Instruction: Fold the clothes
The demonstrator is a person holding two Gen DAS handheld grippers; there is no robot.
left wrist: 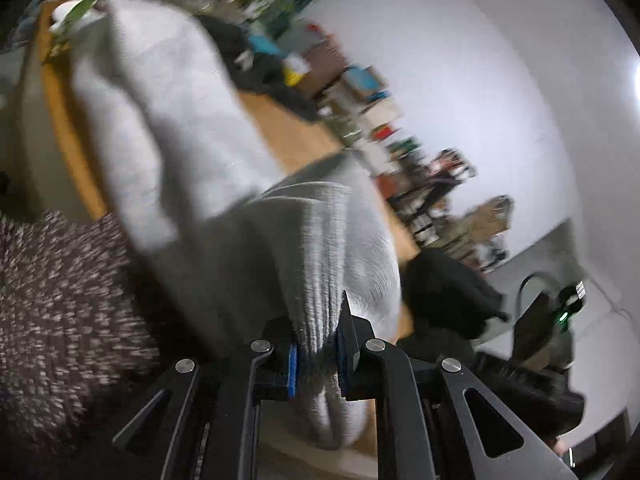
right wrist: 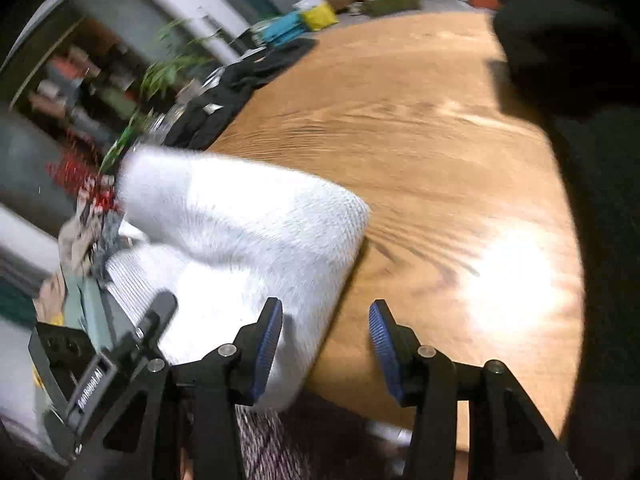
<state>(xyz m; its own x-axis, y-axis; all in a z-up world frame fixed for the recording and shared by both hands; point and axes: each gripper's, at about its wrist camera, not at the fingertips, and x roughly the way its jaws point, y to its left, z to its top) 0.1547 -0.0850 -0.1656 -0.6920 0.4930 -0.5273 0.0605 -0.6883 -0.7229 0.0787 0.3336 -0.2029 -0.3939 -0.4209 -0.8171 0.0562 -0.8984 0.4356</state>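
A white knit garment [left wrist: 180, 120] hangs bunched over the wooden table [left wrist: 288, 128], blurred by motion. My left gripper [left wrist: 318, 344] is shut on a ribbed fold of it, which stands up between the blue pads. In the right wrist view the same garment [right wrist: 240, 232] lies folded over on the table [right wrist: 400, 140], reaching its near edge. My right gripper [right wrist: 326, 320] is open above that edge. Its left finger [right wrist: 268, 344] overlaps the cloth's corner and nothing sits between the pads. The left gripper's black body [right wrist: 100, 360] shows at lower left against the ribbed hem.
A black garment [right wrist: 240, 76] lies at the table's far left edge. Another dark heap [right wrist: 560, 40] sits at the far right corner. A speckled dark knit sleeve [left wrist: 52, 300] fills the lower left. Cluttered shelves [left wrist: 360, 92] and a plant [right wrist: 160, 76] stand beyond the table.
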